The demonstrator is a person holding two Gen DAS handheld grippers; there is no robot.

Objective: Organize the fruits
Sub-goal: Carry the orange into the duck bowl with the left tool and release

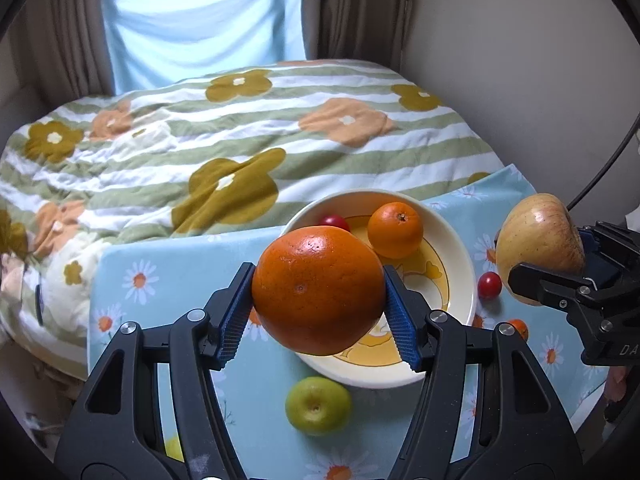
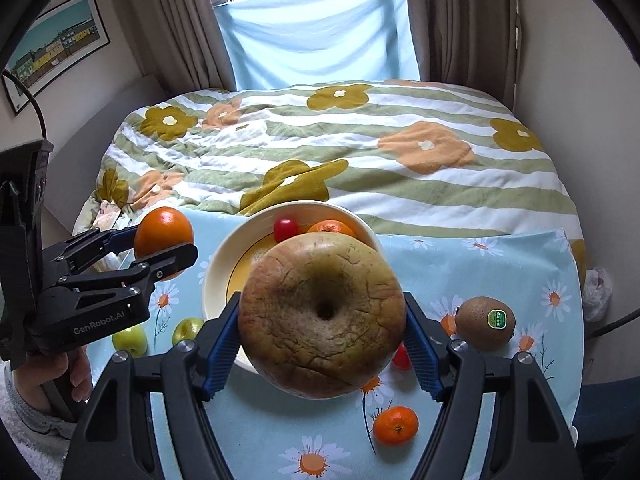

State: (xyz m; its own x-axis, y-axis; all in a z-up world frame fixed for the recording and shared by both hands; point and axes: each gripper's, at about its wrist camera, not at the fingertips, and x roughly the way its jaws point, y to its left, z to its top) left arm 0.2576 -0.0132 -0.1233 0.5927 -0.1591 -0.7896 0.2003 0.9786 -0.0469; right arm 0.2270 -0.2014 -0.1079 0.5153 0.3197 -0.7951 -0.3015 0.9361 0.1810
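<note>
My left gripper is shut on a large orange and holds it above the near rim of a cream bowl. The bowl holds a small orange and a red cherry tomato. My right gripper is shut on a big yellow-brown apple, held above the bowl's near side. In the left wrist view the apple hangs right of the bowl. In the right wrist view the large orange hangs left of the bowl.
On the blue daisy cloth lie a kiwi, a mandarin, a cherry tomato, two green apples. A green apple sits just before the bowl. A flowered quilt covers the bed behind.
</note>
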